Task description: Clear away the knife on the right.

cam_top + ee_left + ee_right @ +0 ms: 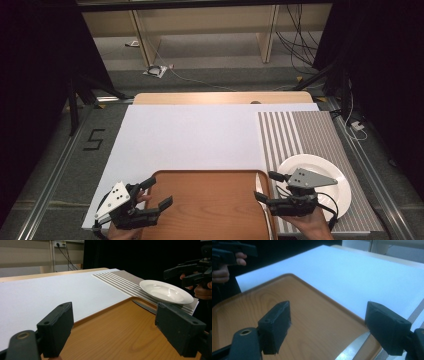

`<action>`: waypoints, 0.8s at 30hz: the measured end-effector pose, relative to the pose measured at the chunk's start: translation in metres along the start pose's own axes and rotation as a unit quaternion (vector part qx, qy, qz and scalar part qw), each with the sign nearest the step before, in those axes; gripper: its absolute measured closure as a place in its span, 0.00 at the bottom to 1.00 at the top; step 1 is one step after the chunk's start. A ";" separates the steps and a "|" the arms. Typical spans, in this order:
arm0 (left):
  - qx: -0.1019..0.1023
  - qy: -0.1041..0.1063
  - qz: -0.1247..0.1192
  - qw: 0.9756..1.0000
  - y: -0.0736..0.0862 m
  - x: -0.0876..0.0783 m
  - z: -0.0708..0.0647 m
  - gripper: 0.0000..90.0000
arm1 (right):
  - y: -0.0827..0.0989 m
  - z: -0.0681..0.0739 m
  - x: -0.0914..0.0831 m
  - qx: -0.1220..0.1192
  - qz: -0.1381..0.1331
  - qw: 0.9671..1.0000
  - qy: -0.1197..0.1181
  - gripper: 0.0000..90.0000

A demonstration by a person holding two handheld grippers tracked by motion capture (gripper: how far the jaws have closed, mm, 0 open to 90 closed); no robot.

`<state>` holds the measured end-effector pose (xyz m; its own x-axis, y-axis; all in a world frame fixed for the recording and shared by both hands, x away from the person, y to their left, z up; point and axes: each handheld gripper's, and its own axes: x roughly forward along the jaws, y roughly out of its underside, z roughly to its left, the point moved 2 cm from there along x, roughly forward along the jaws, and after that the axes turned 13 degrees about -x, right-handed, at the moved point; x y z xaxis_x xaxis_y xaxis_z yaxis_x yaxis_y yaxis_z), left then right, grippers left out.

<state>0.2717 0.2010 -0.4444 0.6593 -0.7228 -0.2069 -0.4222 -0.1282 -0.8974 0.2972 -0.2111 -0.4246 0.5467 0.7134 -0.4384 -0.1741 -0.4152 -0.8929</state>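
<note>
With both the left gripper [153, 194] and right gripper [265, 186] held wide open and empty, we flank the wooden tray [210, 200], presumably poised to seize its 2 sides.

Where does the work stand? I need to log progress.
Little looks done: the white plate sits bare on the striped mat, and a knife lies along the wooden tray at its right edge. Nothing is in hand; the left claw and right claw hover open over the tray's two ends. Any grasping appears yet to begin.
</note>
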 end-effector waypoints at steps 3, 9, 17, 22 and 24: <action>0.000 0.000 0.000 1.000 0.000 0.000 0.000 0.17 | 0.002 0.000 -0.003 0.005 -0.019 1.000 0.004 0.23; 0.000 0.001 0.001 1.000 0.000 0.000 0.000 0.17 | 0.007 0.000 -0.010 0.012 -0.043 0.999 0.011 0.20; 0.001 0.001 0.002 1.000 0.001 0.000 0.000 0.17 | 0.010 0.001 -0.020 0.012 -0.063 0.997 0.030 0.18; 0.001 0.001 0.001 1.000 0.000 0.001 0.000 0.17 | 0.011 0.000 -0.020 0.014 -0.060 0.998 0.033 0.18; 0.001 0.001 0.001 1.000 0.000 0.001 0.000 0.17 | 0.011 0.000 -0.020 0.012 -0.063 0.997 0.033 0.18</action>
<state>0.2718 0.2004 -0.4448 0.6576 -0.7241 -0.2078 -0.4215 -0.1250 -0.8982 0.2841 -0.2298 -0.4253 0.6186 0.7199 -0.3147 -0.1187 -0.3103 -0.9432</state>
